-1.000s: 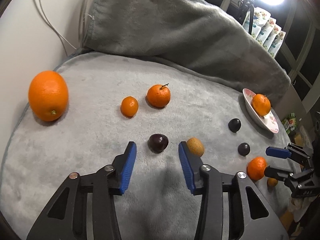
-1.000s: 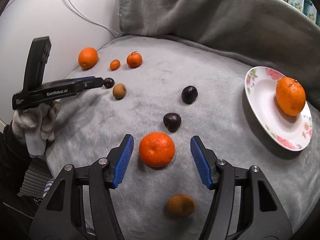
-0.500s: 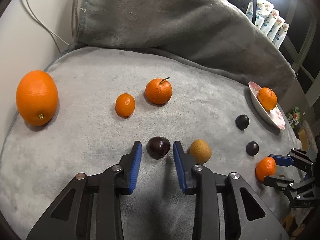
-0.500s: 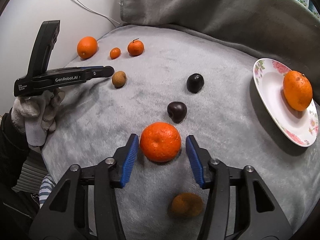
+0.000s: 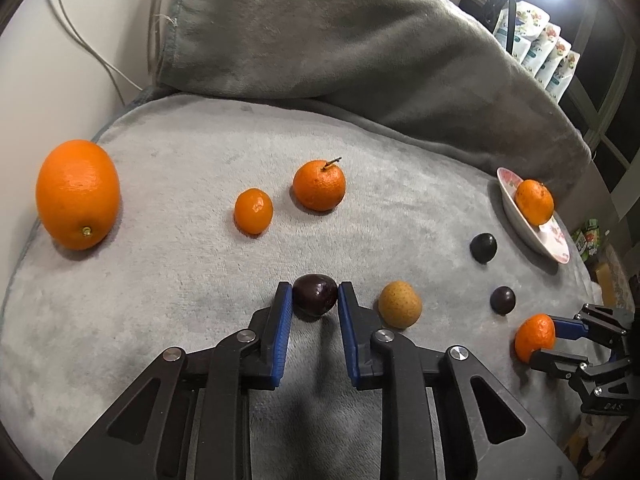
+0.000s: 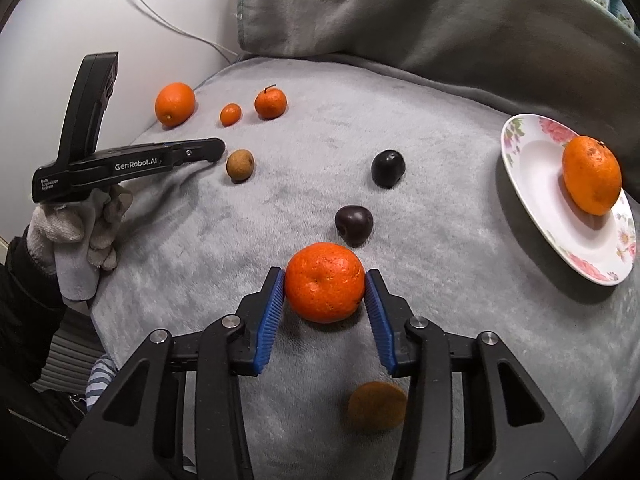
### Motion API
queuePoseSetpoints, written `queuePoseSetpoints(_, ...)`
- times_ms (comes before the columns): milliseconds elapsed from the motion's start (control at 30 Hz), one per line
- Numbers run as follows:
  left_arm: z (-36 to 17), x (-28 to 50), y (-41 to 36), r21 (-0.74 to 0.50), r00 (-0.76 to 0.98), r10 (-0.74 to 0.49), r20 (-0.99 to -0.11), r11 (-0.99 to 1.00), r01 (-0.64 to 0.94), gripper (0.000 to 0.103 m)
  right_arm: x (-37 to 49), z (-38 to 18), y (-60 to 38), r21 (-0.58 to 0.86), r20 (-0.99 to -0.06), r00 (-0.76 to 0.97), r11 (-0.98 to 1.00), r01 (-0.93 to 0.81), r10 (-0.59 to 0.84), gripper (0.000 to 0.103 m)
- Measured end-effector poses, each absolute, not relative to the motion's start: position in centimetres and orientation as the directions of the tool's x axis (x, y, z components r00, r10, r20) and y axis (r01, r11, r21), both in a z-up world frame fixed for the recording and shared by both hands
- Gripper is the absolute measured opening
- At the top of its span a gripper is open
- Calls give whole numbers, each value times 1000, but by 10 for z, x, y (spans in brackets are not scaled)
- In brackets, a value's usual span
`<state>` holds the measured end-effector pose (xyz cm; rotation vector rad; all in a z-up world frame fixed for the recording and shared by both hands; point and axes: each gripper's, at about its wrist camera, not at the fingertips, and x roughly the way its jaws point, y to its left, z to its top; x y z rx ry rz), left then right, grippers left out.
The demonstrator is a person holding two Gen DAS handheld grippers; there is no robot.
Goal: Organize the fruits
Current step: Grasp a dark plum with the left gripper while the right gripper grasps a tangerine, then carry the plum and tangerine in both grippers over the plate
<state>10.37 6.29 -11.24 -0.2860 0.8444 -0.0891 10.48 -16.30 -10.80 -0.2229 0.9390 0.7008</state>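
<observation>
Left claw [image 5: 311, 300] has just been closing and its blue pads now pinch a dark plum [image 5: 315, 294] that sits on the grey blanket [image 5: 192, 288], low on the near side. Right claw [image 6: 325, 286] also just been closing, pads pressed on both sides of a mandarin [image 6: 324, 282], still resting on the blanket. Just right of the held plum, a small tan fruit [image 5: 400, 304]. Farther back: big orange [image 5: 78, 194] at far left, small mandarin [image 5: 253, 211], and a stemmed mandarin [image 5: 319, 185] beside it. Two more dark plums [image 6: 388, 168] [image 6: 354, 220] lie between the right claw and the floral plate [image 6: 532, 184], which holds one orange [image 6: 592, 174] on its right side. Another brownish fruit [image 6: 377, 406], blurred, sits under the right claw. Gloved hand [image 6: 76, 232] grips the left claw's handle.
</observation>
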Motion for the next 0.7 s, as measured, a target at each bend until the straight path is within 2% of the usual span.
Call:
queuePoseSetpoints(367,-80,90,51,-323,711,-241,-660,946,20,21,106,-85,-198,165,-740,472,810,-562,478,43)
queuePoseSetpoints(700,-58,103,6,-353,719,-332,-610,927,128,21,115,-63,-250,170,-683,596,885,-433,422,43)
